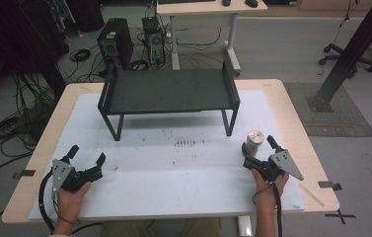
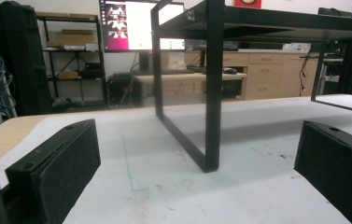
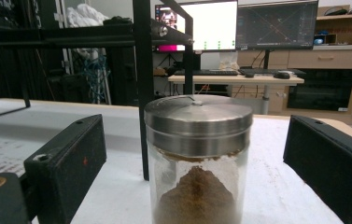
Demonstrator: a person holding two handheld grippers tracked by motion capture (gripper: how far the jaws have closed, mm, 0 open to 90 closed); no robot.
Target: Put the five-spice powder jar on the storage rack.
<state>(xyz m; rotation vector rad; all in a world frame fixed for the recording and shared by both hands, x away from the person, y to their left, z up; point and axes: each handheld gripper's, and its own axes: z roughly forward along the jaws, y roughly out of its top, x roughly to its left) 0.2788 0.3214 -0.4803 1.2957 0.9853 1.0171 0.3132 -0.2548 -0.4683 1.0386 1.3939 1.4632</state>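
Right tongs [image 1: 258,145] spread wide, jaws either side of the jar [image 1: 255,140], not touching it; gap visible on both sides in the right gripper view. Right hand [image 1: 267,185] holds them near the surface's [image 1: 173,197] front right corner. Jar [image 3: 197,154] stands upright on the white mat, clear glass, brushed metal lid on, brown powder inside filling the lower part. Jar sits toward the right edge of the surface, just in front of and right of the rack's front right leg; that leg shows right behind the jar in the right gripper view.

Left tongs [image 1: 86,155] also spread wide, nothing between the jaws, bare mat there in the left gripper view. Left hand [image 1: 70,197] holds them near the front left corner, well apart from the jar. Cable trails off the front edge.

Black metal rack [image 1: 168,91] stands across the back half of the surface, flat top shelf bare, four thin legs. Its front left leg [image 2: 213,88] rises ahead of the left tongs. Small dark specks on the mat near the middle, in front of the rack.
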